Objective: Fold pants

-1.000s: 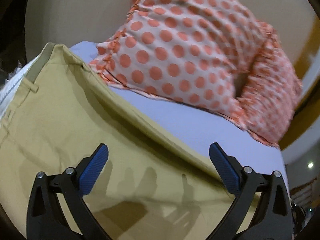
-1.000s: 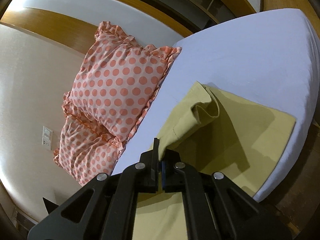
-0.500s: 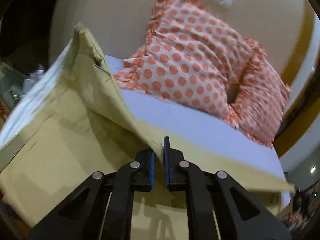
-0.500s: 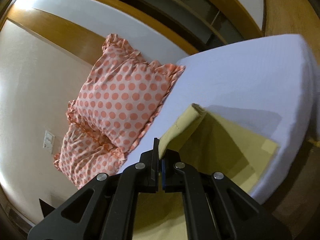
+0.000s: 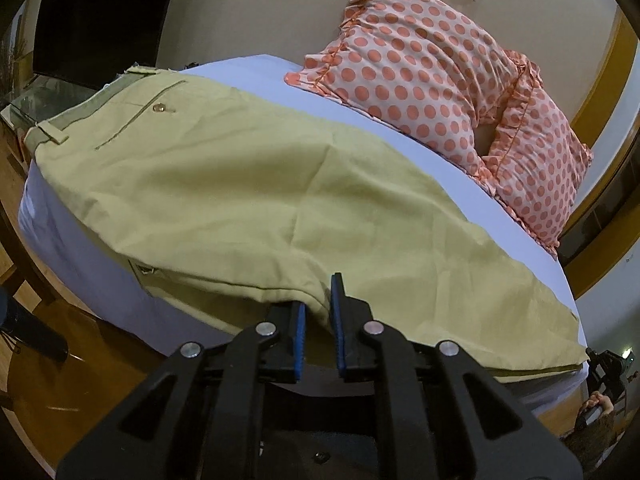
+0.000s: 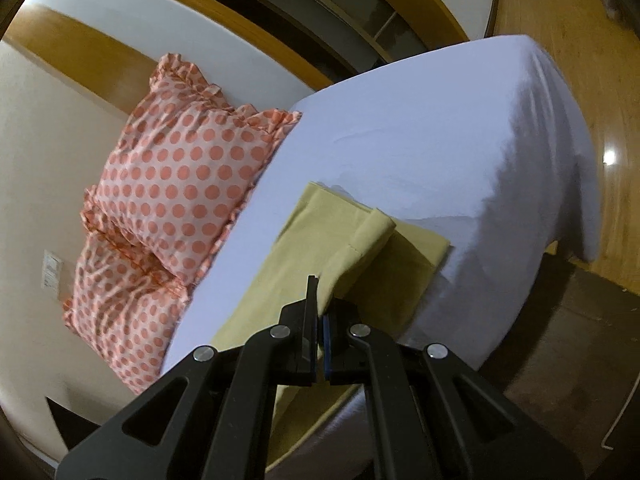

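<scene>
Lying along the near edge of the bed (image 5: 360, 120), the khaki pants (image 5: 248, 184) are doubled lengthwise, waistband and buttoned back pocket (image 5: 160, 108) at the far left in the left wrist view. The left hand-held gripper (image 5: 318, 320) is clenched on a fold of the fabric at the bed's edge. The right hand-held gripper (image 6: 319, 320) pinches the upper leg near its hem, lifting that layer off the lower leg of the pants (image 6: 312, 240). Two polka-dot pillows (image 6: 180, 184) lean against the wall beyond the lavender sheet (image 6: 440, 128).
</scene>
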Demonstrator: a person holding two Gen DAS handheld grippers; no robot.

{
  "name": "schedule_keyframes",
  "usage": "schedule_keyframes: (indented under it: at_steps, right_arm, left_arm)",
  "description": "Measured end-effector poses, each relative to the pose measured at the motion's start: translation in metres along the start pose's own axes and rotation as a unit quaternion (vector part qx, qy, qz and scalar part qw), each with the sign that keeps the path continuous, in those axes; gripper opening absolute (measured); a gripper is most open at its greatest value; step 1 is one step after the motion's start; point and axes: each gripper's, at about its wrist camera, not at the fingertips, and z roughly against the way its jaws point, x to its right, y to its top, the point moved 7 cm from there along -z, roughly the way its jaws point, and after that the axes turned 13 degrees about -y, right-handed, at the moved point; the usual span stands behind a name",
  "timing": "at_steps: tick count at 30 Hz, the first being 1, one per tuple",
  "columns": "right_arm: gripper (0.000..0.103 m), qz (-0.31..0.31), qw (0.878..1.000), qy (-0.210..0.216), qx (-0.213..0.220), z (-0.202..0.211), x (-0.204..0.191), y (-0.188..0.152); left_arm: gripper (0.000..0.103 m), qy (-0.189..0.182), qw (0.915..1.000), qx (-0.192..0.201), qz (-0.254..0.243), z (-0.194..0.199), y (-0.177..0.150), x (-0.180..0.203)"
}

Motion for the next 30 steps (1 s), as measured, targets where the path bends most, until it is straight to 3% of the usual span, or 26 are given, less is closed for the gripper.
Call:
schedule_keyframes:
  at_steps: [1,3,5,6,8,13,16,18,25,30]
  right_arm:
    - [0.002,0.005,1.0,-0.011,0.004,0.003,0.003,0.0]
    - [0.017,0.004,1.0,-0.025,0.013,0.009,0.01,0.002]
    - [0.073,-0.009,0.998,-0.051,0.035,0.018,0.023,0.007]
    - [0.077,-0.022,0.997,-0.059,0.05,0.023,0.031,0.009]
    - [0.076,-0.037,0.995,-0.065,0.062,0.026,0.041,0.011]
    - [0.065,-0.034,0.998,-0.051,0.021,0.002,0.042,-0.002]
    - [0.057,-0.007,0.999,-0.047,0.009,-0.005,0.032,-0.015]
    - [0.056,0.015,0.998,-0.055,0.026,0.0,0.025,-0.022]
    - [0.053,0.125,0.987,-0.068,0.076,0.012,-0.018,-0.035]
    - [0.051,0.09,0.992,-0.068,0.058,0.0,-0.01,-0.032]
  left_arm:
    - [0.015,-0.003,1.0,-0.004,0.002,0.0,-0.003,-0.002]
    - [0.019,-0.006,0.9999,-0.008,0.003,0.001,-0.007,-0.005]
    - [0.024,-0.014,0.9999,-0.007,0.0,0.005,-0.011,-0.005]
    - [0.03,-0.018,0.9998,-0.006,-0.002,0.007,-0.013,-0.005]
    - [0.035,-0.029,0.9996,0.0,-0.007,0.014,-0.016,-0.004]
    - [0.04,-0.076,0.9967,0.002,-0.027,0.022,-0.029,0.007]
    - [0.044,-0.105,0.9938,-0.004,-0.036,0.021,-0.037,0.017]
    - [0.049,-0.12,0.9919,-0.01,-0.04,0.019,-0.042,0.024]
    - [0.054,-0.138,0.9889,-0.019,-0.053,0.01,-0.043,0.037]
    - [0.056,-0.138,0.9889,-0.019,-0.051,0.01,-0.046,0.036]
